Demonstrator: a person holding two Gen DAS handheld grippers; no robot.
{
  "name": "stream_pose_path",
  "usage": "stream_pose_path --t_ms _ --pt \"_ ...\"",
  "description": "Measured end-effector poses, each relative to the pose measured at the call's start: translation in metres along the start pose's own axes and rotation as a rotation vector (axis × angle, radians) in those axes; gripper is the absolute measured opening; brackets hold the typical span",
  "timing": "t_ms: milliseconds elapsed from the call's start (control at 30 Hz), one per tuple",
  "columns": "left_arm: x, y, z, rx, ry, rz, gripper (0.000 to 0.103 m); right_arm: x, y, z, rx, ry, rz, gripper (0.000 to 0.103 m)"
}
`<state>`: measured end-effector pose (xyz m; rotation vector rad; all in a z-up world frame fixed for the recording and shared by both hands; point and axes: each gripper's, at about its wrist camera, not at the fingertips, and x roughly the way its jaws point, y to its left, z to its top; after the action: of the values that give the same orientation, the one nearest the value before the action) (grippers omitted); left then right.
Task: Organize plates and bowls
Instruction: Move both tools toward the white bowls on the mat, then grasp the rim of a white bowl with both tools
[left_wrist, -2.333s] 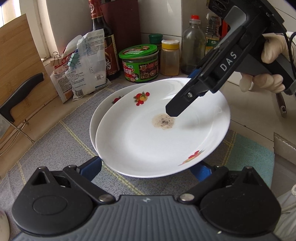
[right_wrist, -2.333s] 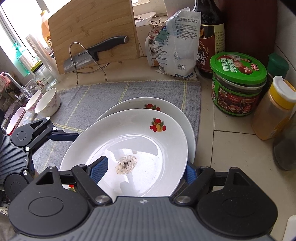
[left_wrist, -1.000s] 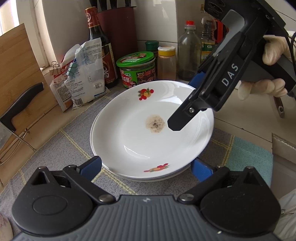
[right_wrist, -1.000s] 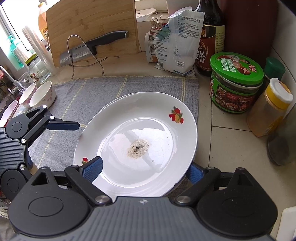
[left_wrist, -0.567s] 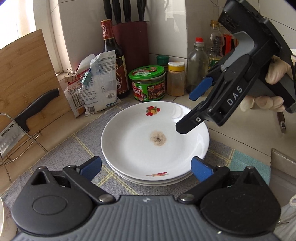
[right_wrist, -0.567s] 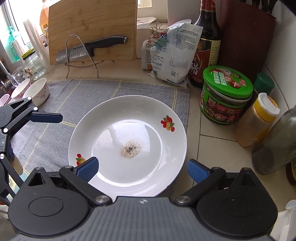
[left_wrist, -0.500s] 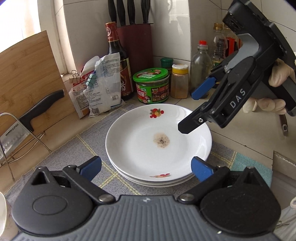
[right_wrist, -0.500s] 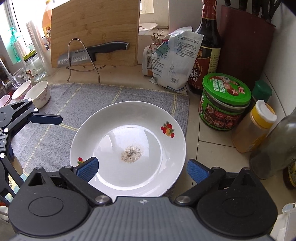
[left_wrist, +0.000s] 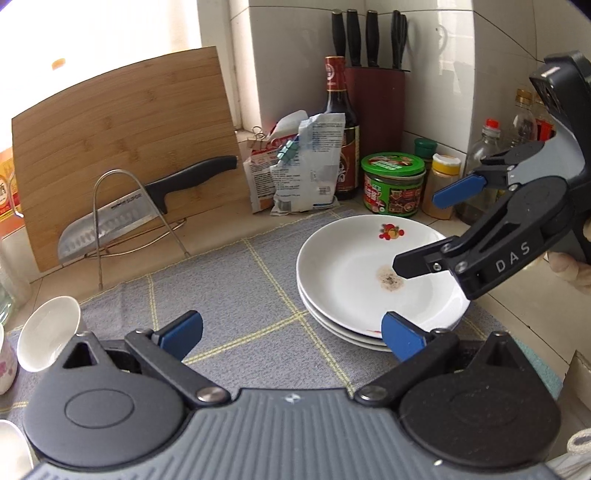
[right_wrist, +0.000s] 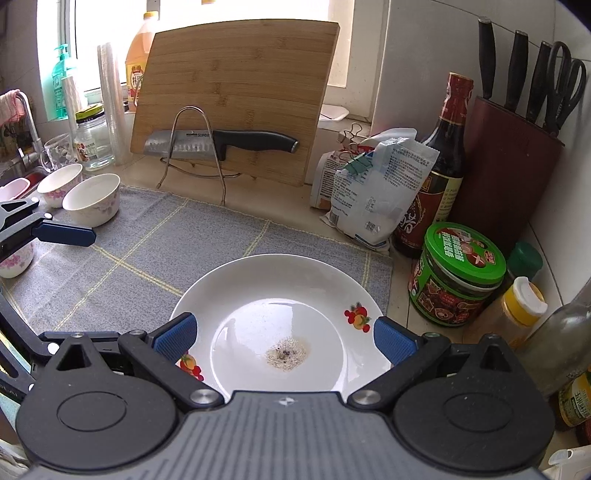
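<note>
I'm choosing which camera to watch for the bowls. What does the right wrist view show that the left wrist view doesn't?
Only the right wrist view shows two upright bowls side by side at the mat's far left, plus the glass jar behind them. Only the left wrist view shows the plates' stacked rims and one bowl tipped on its side. Both show the top plate, grey mat, cleaver and cutting board.

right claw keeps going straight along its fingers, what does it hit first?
Most likely the top white fruit-print plate of the stack: the right claw, jaws open and empty, points down at its soiled centre. Depth is unclear, so the exact contact spot is a guess.
</note>
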<state>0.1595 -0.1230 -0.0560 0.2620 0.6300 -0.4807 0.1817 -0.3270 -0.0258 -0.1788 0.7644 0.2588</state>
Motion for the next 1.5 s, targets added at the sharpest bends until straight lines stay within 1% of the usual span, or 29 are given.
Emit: stream_pose_path --t_ms 100,167,267,367,533,600,700,900,967,1033,1167,1333,1500 --pt "-0.014 0.008 -0.009 -0.035 0.012 0.054 0.102 0.004 0.012 0.0 -0.036 -0.01 0.037 0.103" --pt "-0.02 0.014 -0.015 -0.054 0.023 0.071 0.102 0.009 0.023 -0.001 -0.052 -0.011 0.059 0.103" --pt "-0.03 0.027 -0.024 -0.075 0.021 0.094 0.102 0.012 0.039 0.0 -0.078 -0.009 0.07 0.103" --pt "-0.036 0.044 -0.033 -0.095 0.019 0.079 0.102 0.012 0.056 0.0 -0.099 -0.007 0.087 0.103" --pt "-0.05 0.079 -0.052 -0.101 0.016 0.043 0.102 0.02 0.09 0.004 -0.097 0.018 0.098 0.103" --pt "-0.059 0.096 -0.061 -0.093 0.014 0.022 0.102 0.026 0.109 0.006 -0.088 0.035 0.097 0.103" --pt "-0.071 0.123 -0.074 -0.072 0.024 0.009 0.102 0.033 0.144 0.008 -0.067 0.057 0.089 0.103" --pt "-0.096 0.175 -0.097 -0.018 0.026 -0.018 0.102 0.052 0.216 0.011 -0.039 0.075 0.122 0.103" --pt "-0.102 0.192 -0.103 0.0 0.026 -0.015 0.102 0.057 0.237 0.013 -0.035 0.078 0.132 0.103" --pt "-0.105 0.205 -0.106 0.009 0.037 -0.012 0.102 0.06 0.258 0.015 -0.039 0.071 0.148 0.103" --pt "-0.108 0.23 -0.112 0.001 0.056 0.017 0.102 0.065 0.289 0.021 -0.063 0.071 0.19 0.103" --pt "-0.102 0.261 -0.115 -0.049 0.094 0.076 0.102 0.072 0.316 0.029 -0.126 0.067 0.229 0.103" --pt "-0.092 0.283 -0.117 -0.075 0.134 0.095 0.102 0.083 0.341 0.034 -0.188 0.066 0.254 0.103"
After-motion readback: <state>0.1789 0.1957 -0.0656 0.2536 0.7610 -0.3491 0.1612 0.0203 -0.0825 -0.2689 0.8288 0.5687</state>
